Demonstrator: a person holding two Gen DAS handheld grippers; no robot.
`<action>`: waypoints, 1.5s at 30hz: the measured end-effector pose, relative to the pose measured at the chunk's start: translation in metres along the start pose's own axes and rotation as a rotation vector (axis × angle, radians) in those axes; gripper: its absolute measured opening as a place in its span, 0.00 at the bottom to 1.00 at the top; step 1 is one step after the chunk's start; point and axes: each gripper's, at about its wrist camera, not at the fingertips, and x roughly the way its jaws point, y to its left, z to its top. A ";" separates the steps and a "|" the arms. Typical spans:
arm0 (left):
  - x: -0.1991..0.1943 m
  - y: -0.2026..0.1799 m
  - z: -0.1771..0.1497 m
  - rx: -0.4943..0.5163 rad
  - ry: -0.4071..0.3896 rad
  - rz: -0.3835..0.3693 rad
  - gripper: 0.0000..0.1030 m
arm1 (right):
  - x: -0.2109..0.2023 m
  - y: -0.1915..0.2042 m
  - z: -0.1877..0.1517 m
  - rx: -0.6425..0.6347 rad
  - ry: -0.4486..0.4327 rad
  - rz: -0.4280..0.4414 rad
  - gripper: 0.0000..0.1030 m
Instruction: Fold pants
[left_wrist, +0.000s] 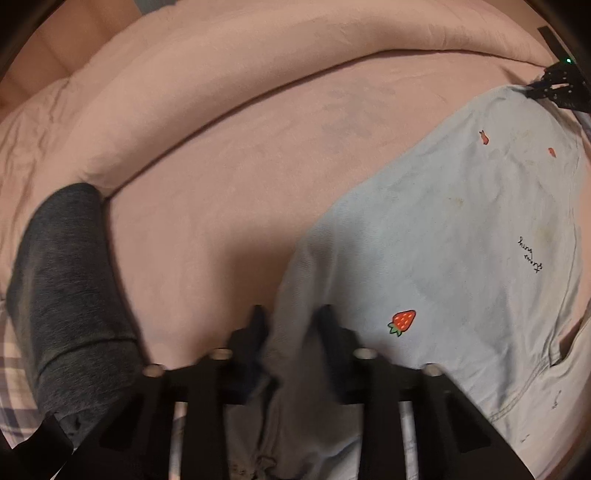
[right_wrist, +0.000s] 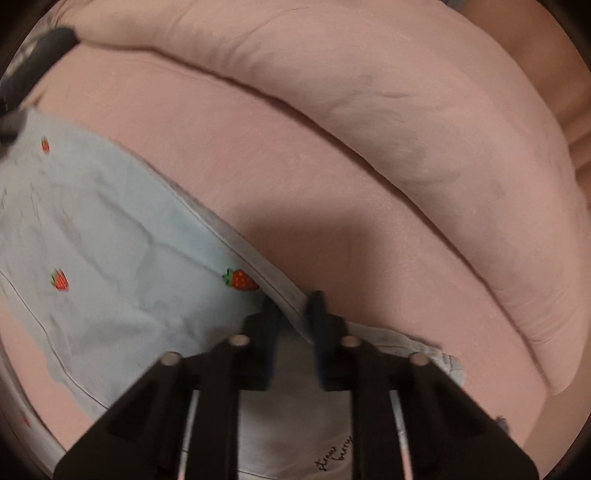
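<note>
**Both grippers pinching the pants edge, ready to carry the fold**

The light blue pants, printed with small strawberries, lie spread on the pink bed sheet. The left gripper has its fingers closed down on a bunched edge of the cloth, which gathers and runs back between them. The right gripper has its fingers closed on the hemmed seam edge of the pants, the fabric passing between the tips. In the left wrist view the right gripper shows small at the far corner of the garment, so the two holds sit well apart along one side.

To do this step well, I judge both holds should rise together and travel at the same pace, keeping the edge taut between them so the fold line lands straight; a lagging side would skew it. Lift only enough for the cloth to clear itself.

Ahead of both sets of fingers the sheet is bare up to the rolled pink duvet, which bounds the far side. To the left of the left fingers lies a dark grey garment, close enough to catch on a wide swing.
</note>
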 end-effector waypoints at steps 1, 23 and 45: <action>-0.003 -0.001 -0.002 -0.002 -0.011 0.008 0.16 | -0.001 0.001 -0.001 -0.009 0.001 -0.026 0.08; -0.093 -0.037 -0.040 -0.046 -0.226 0.111 0.08 | -0.087 0.096 -0.024 0.013 -0.173 -0.222 0.51; -0.148 -0.031 -0.070 -0.036 -0.339 0.100 0.08 | -0.136 0.198 -0.002 -0.250 -0.344 -0.216 0.04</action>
